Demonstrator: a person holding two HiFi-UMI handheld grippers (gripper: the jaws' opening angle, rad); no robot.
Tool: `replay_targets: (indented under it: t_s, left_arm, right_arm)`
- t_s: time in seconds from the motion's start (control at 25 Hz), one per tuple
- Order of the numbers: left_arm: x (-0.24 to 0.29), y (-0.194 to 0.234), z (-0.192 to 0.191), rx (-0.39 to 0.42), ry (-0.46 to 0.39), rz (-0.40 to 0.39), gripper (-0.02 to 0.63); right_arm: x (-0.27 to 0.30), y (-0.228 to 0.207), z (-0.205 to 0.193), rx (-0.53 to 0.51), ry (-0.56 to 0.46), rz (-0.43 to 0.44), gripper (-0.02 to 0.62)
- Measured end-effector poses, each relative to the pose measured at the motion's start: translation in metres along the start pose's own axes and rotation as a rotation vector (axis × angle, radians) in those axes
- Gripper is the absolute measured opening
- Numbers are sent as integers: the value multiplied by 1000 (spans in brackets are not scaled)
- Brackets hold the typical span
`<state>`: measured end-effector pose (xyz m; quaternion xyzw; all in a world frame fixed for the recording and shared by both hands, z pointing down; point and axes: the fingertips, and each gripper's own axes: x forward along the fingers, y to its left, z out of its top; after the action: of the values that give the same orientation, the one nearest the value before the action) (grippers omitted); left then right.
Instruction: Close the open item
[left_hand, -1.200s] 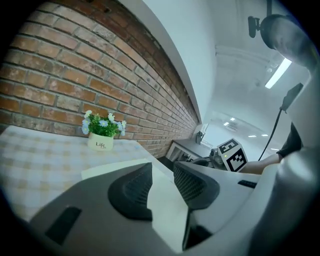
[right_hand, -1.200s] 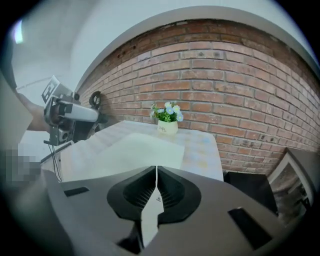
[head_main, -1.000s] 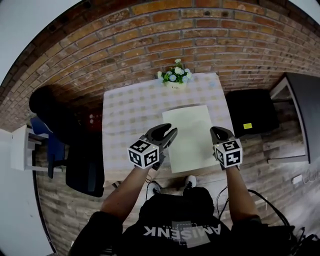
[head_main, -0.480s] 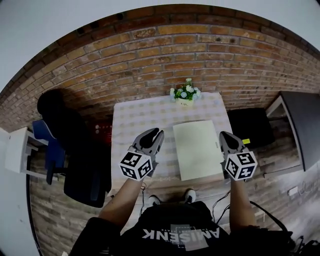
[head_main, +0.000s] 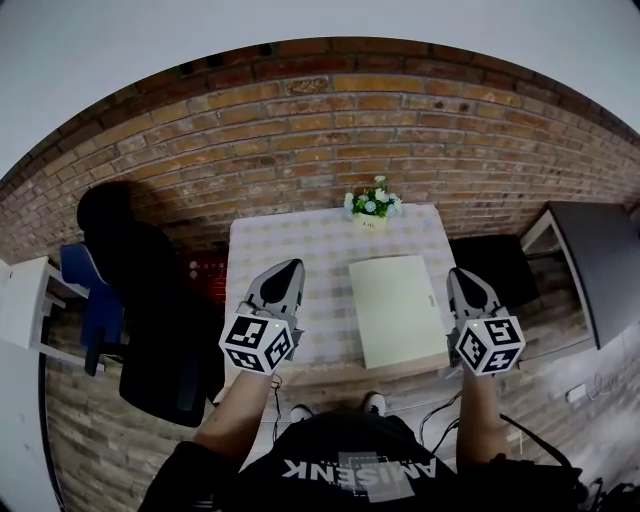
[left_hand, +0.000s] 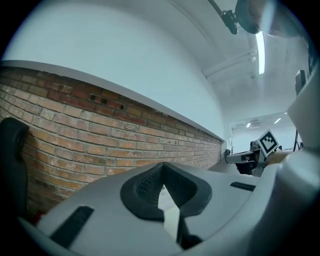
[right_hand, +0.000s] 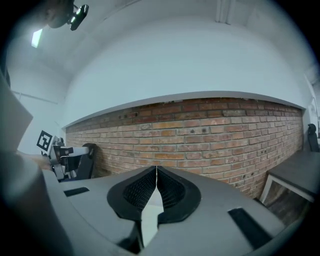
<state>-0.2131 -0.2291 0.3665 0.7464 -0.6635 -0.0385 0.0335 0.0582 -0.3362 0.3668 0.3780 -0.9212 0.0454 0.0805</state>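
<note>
A pale green folder (head_main: 395, 310) lies flat and closed on the right half of the checked table (head_main: 270, 250). My left gripper (head_main: 290, 268) is held over the table's left part, well left of the folder. Its jaws have just been closing and now meet with nothing between them, as the left gripper view (left_hand: 161, 170) shows against the brick wall. My right gripper (head_main: 462, 276) hangs just off the folder's right edge. It is shut and empty too, and faces the wall in the right gripper view (right_hand: 156, 170).
A small pot of flowers (head_main: 372, 205) stands at the table's far edge. A black chair (head_main: 150, 300) is at the left, a black box (head_main: 495, 265) and a dark desk (head_main: 590, 260) at the right. The brick wall (head_main: 320, 130) runs behind.
Both grippers have risen and drawn apart from the folder. The left one has moved left and its jaws have gone from open to shut. The folder lies as before.
</note>
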Motion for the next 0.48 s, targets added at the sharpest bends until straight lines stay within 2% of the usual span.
replay_targets:
  t_s: [0.48]
  left_arm:
    - [-19,14,10,7,13,24,12]
  right_arm:
    - [-24,9,26,-9,-56,-76,41]
